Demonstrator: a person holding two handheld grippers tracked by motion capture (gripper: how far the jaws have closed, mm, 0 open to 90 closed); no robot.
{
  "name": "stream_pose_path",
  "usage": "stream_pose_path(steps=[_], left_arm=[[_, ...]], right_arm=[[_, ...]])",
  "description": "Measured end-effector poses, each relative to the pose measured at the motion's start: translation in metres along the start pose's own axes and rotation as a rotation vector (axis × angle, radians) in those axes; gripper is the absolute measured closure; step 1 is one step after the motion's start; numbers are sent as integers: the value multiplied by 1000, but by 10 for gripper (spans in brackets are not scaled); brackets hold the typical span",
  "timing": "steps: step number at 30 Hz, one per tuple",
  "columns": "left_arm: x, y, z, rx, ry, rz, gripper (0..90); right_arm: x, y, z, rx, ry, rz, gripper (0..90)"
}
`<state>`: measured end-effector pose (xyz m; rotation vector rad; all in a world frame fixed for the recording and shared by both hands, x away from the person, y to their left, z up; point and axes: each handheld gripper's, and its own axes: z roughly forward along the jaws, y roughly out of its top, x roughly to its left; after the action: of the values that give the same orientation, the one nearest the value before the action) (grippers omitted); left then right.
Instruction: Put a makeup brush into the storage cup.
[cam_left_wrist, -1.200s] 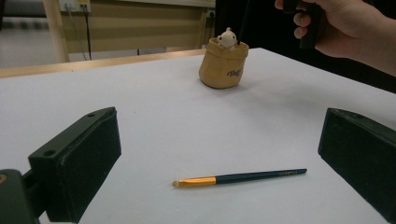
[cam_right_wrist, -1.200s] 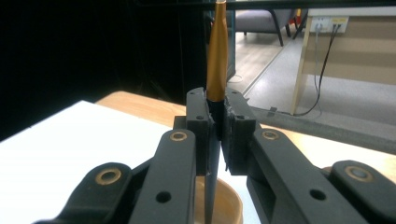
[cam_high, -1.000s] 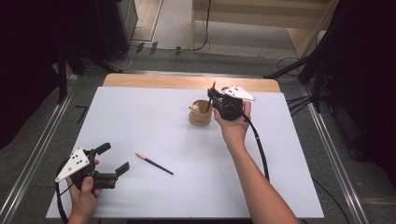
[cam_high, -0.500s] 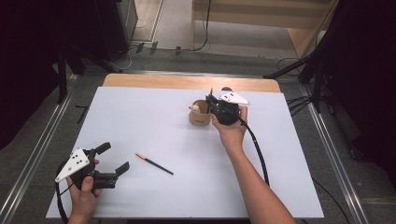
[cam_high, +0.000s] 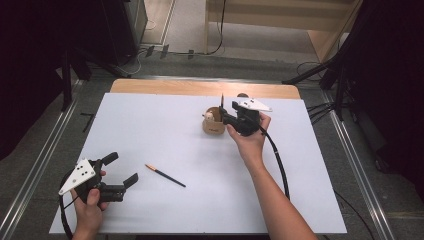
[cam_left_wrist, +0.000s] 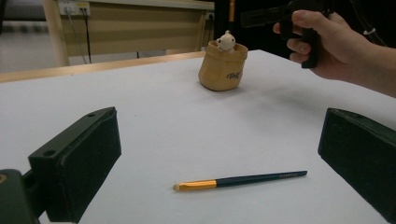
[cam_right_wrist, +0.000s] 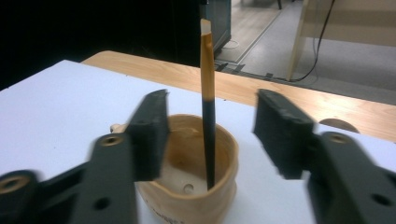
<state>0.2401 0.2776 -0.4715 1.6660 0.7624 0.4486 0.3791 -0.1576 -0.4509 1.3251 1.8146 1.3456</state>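
A tan pouch-shaped holder (cam_high: 214, 125) with a small bear figure (cam_left_wrist: 227, 41) on its rim stands at the far middle of the white table. A dark-handled brush (cam_right_wrist: 208, 116) with an orange ferrule stands upright inside it. My right gripper (cam_high: 223, 117) hovers just above the holder (cam_right_wrist: 187, 186); its jaws have just been opening and stand on either side of the brush without touching it. A second brush (cam_high: 165, 175) lies flat near the front left. My left gripper (cam_high: 122, 168) rests open just short of that brush (cam_left_wrist: 243, 180), nothing between its pads.
The white sheet (cam_high: 150, 130) covers the table, with a bare wooden strip (cam_high: 200, 88) along the far edge. Metal rails (cam_high: 45, 160) run along both sides. A black cable (cam_high: 277, 160) trails from the right gripper over the table's right half.
The right gripper's jaws have opened and let go of the brush, which now stands on its own in the holder. The left gripper has not moved.
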Motion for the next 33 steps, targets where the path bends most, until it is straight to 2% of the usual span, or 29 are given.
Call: stream_pose_path(steps=[3,8,15,28,33], left_arm=[[0,0,0,0,2,1,0],[0,1,1,1,3,3,0],[0,1,1,2,7,9,0],[-1,1,2,4,7,13,0],[-2,1,3,5,6,15,0]], right_arm=[[-3,-3,-11,-6,12,-21,160],[-11,-12,-32,-20,31,-69,33],[-23,-23,-62,-46,47,-53,0],[-37,-48,-112,-66,56,-75,0],[-47,-57,-128,-74,54,-37,0]])
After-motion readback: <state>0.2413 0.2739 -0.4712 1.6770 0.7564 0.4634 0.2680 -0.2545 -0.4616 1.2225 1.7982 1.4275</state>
